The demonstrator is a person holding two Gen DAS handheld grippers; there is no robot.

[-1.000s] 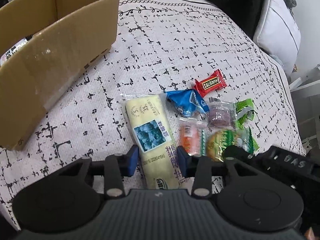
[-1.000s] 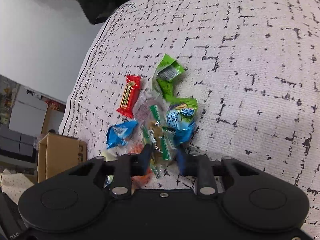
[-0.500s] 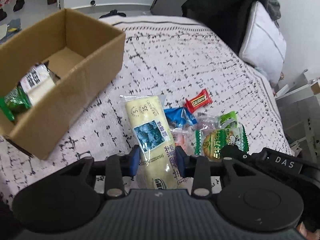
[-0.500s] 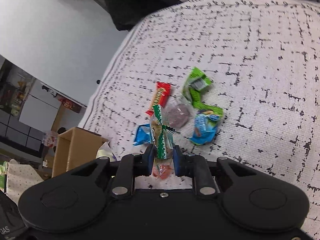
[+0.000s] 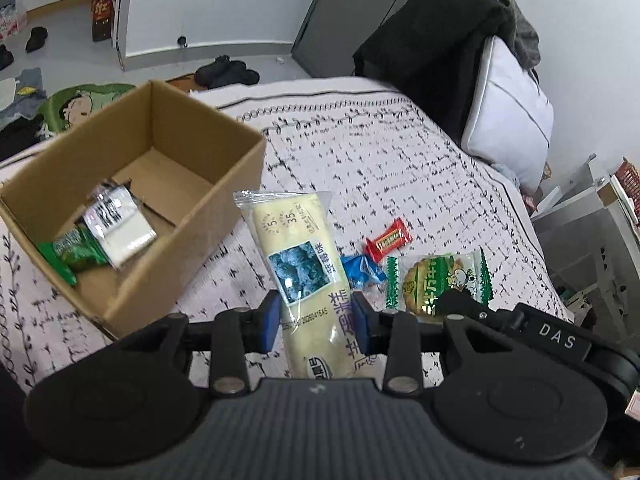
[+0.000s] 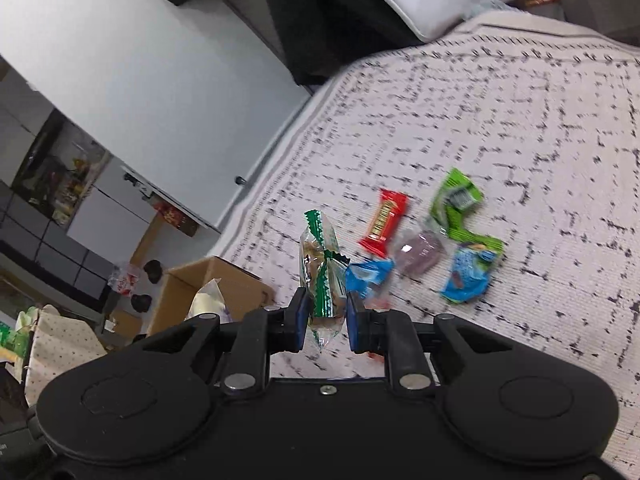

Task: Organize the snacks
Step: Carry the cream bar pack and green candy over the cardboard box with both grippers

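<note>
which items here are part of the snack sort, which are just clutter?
Job: box; yellow pack in left hand-held gripper; green biscuit pack in right hand-held gripper; red candy; blue wrapper.
Clutter: pillow; dark clothes; floor shoes.

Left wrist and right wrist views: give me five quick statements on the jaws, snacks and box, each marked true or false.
1. The left gripper has its jaws shut on the long yellow cake pack. True.
2. The right gripper is empty. False: its jaws grip the green-edged biscuit pack.
3. The cardboard box is empty. False: a white packet and a green packet lie inside.
4. The red candy lies on the bedspread. True.
5. The red candy is in the box. False: it is outside.
</note>
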